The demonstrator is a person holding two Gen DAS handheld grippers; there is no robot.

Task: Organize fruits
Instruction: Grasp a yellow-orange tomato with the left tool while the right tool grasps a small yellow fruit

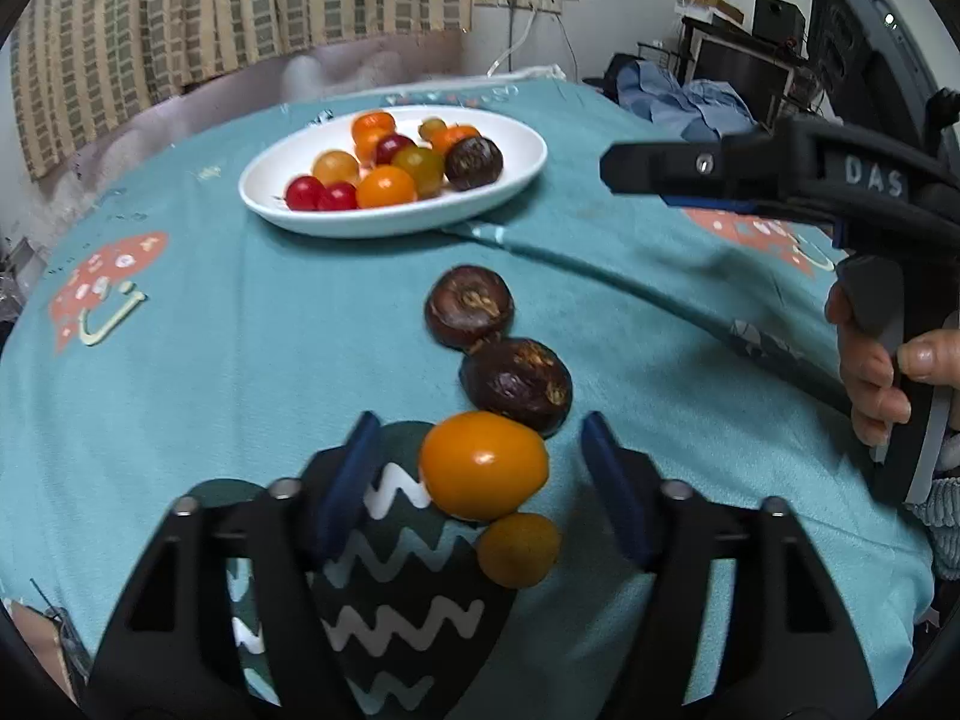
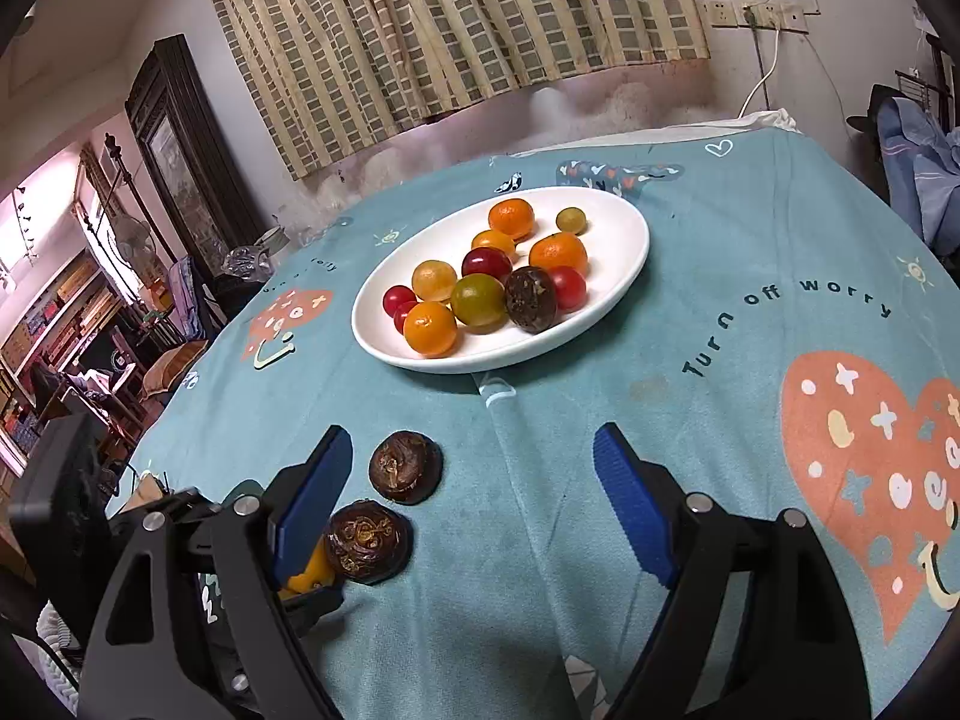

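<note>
A white oval plate (image 1: 510, 186) (image 2: 624, 252) at the table's far side holds several small tomatoes, oranges and one dark brown fruit. On the teal cloth lie two dark brown fruits (image 1: 469, 306) (image 1: 517, 385), an orange tomato (image 1: 483, 465) and a smaller yellow-brown tomato (image 1: 519, 549). My left gripper (image 1: 480, 480) is open, its jaws on either side of the orange tomato, not touching it. My right gripper (image 2: 474, 492) is open and empty above the cloth; the two brown fruits (image 2: 405, 467) (image 2: 367, 541) lie by its left finger. It also shows in the left wrist view (image 1: 624, 171).
The teal printed tablecloth (image 1: 210, 330) covers the table. Curtains (image 2: 450, 30) and a wall with sockets stand behind it. Shelves and furniture (image 2: 90, 330) are off the left side; clothes and dark equipment (image 1: 750, 78) off the right.
</note>
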